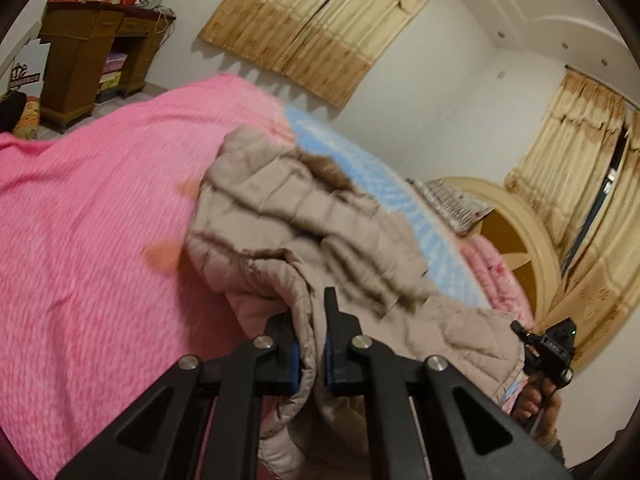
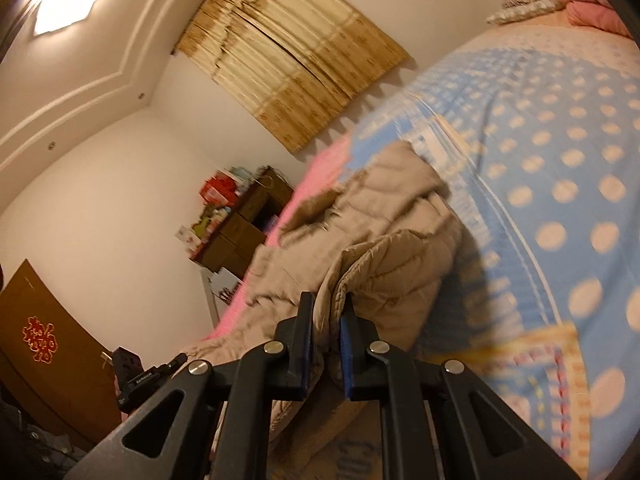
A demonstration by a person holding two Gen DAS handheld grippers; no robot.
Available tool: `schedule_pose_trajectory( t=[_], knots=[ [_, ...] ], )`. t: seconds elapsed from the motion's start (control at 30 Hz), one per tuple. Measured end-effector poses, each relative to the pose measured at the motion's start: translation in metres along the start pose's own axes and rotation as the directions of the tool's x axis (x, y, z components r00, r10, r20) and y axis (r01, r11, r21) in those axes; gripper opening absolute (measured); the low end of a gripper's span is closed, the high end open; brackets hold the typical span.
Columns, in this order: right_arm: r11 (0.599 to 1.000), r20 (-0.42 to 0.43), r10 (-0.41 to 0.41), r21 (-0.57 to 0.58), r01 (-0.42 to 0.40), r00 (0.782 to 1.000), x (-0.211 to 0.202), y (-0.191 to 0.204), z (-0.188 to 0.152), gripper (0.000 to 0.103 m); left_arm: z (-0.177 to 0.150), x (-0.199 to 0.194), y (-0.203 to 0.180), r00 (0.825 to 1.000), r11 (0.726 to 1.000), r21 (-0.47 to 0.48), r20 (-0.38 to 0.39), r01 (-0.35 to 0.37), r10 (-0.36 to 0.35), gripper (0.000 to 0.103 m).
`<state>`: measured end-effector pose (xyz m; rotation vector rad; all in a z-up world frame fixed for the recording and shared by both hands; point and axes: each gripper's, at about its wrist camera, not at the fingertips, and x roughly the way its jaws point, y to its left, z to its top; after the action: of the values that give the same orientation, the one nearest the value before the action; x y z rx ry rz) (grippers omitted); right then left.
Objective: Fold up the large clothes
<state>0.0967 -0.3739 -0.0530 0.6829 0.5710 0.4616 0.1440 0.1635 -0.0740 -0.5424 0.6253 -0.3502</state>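
Note:
A beige quilted jacket (image 1: 288, 220) lies bunched on the bed, over the pink blanket (image 1: 88, 216) and the blue dotted sheet (image 2: 560, 168). My left gripper (image 1: 310, 320) is shut on a fold of the jacket's edge, and the fabric hangs down between its blue pads. My right gripper (image 2: 328, 316) is shut on another fold of the same jacket (image 2: 384, 248), lifted off the bed. The right gripper (image 1: 548, 344), held by a hand, shows at the right of the left wrist view. The left gripper (image 2: 136, 376) shows at the lower left of the right wrist view.
A brown wooden desk (image 1: 88, 64) piled with boxes stands beyond the bed's far end. Yellow curtains (image 1: 320, 24) hang on the wall. A round wooden headboard (image 1: 516, 240) and pillows (image 2: 528, 4) lie at the bed's head. A brown door (image 2: 44, 348) is at the left.

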Motion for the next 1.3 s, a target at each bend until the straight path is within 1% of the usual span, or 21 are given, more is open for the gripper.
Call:
schedule_pose_trajectory(
  t=[0.07,0.27,0.33,0.43,0.53,0.6,0.67,0.73,0.8,0.9,0.93,1.0,1.07,1.1,1.13,1.17,1.2,1.27,1.3],
  knots=[
    [1.0,0.015,0.011,-0.005,-0.01,1.0,0.003,0.006,0.013,0.01,0.011,0.001,-0.002,1.0,1.0,-0.011,0.015,0.022,-0.022,0.008],
    [0.999,0.043,0.038,0.006,-0.038,0.998,0.012,0.015,0.058,0.01,0.048,0.012,0.006,0.994,0.99,-0.104,0.045,0.1,-0.096,0.008],
    [0.999,0.043,0.044,0.007,-0.044,0.998,0.018,0.019,0.073,0.01,0.06,0.017,0.01,0.993,0.985,-0.132,0.052,0.112,-0.106,0.008],
    [0.998,0.035,0.061,0.02,-0.062,0.998,0.034,0.024,0.101,0.01,0.081,0.026,0.021,0.99,0.972,-0.192,0.065,0.138,-0.128,0.008],
    [0.998,0.03,0.055,0.037,-0.056,0.998,0.053,0.027,0.128,0.01,0.1,0.041,0.031,0.986,0.95,-0.266,0.071,0.166,-0.152,0.008],
    [0.998,0.024,0.04,0.054,-0.041,0.999,0.065,0.026,0.144,0.01,0.113,0.055,0.037,0.987,0.94,-0.303,0.065,0.159,-0.146,0.008],
    [0.996,0.009,0.03,0.088,-0.031,1.0,0.085,0.022,0.161,0.01,0.125,0.072,0.045,0.987,0.922,-0.352,0.044,0.159,-0.153,0.008],
    [0.995,-0.006,0.005,0.098,-0.005,1.0,0.106,0.019,0.177,0.01,0.138,0.091,0.051,0.99,0.912,-0.386,0.025,0.141,-0.142,0.008],
    [0.994,-0.014,-0.015,0.109,0.017,1.0,0.125,0.015,0.19,0.01,0.149,0.107,0.053,0.992,0.914,-0.388,0.0,0.117,-0.127,0.008],
    [0.988,-0.035,-0.066,0.136,0.07,0.997,0.165,0.0,0.212,0.01,0.166,0.138,0.063,0.996,0.915,-0.4,-0.043,0.055,-0.079,0.008],
    [0.985,-0.044,-0.084,0.144,0.089,0.996,0.18,-0.006,0.218,0.01,0.171,0.152,0.067,0.997,0.92,-0.392,-0.066,0.015,-0.045,0.008],
    [0.979,-0.066,-0.139,0.143,0.147,0.988,0.217,-0.02,0.229,0.01,0.177,0.179,0.078,0.993,0.914,-0.405,-0.113,-0.033,-0.015,0.008],
    [0.968,-0.09,-0.211,0.115,0.221,0.973,0.259,-0.036,0.239,0.01,0.178,0.21,0.094,0.984,0.903,-0.422,-0.177,-0.078,0.003,0.008],
    [0.964,-0.106,-0.231,0.106,0.242,0.967,0.275,-0.043,0.241,0.01,0.178,0.224,0.102,0.978,0.898,-0.427,-0.207,-0.103,0.014,0.01],
    [0.96,-0.123,-0.255,0.084,0.266,0.959,0.294,-0.05,0.242,0.01,0.178,0.234,0.111,0.976,0.887,-0.442,-0.211,-0.135,0.043,0.015],
    [0.953,-0.139,-0.29,0.046,0.299,0.947,0.317,-0.058,0.243,0.01,0.177,0.238,0.113,0.977,0.879,-0.455,-0.208,-0.142,0.051,0.016],
    [0.949,-0.147,-0.303,0.044,0.313,0.941,0.33,-0.065,0.242,0.013,0.178,0.242,0.115,0.977,0.872,-0.468,-0.207,-0.143,0.049,0.017],
    [0.941,-0.177,-0.325,0.035,0.336,0.929,0.356,-0.079,0.241,0.013,0.181,0.24,0.11,0.978,0.875,-0.46,-0.198,-0.154,0.068,0.02],
    [0.932,-0.181,-0.353,0.022,0.363,0.918,0.365,-0.083,0.238,0.014,0.183,0.236,0.105,0.979,0.884,-0.441,-0.186,-0.156,0.08,0.024]
  ],
)
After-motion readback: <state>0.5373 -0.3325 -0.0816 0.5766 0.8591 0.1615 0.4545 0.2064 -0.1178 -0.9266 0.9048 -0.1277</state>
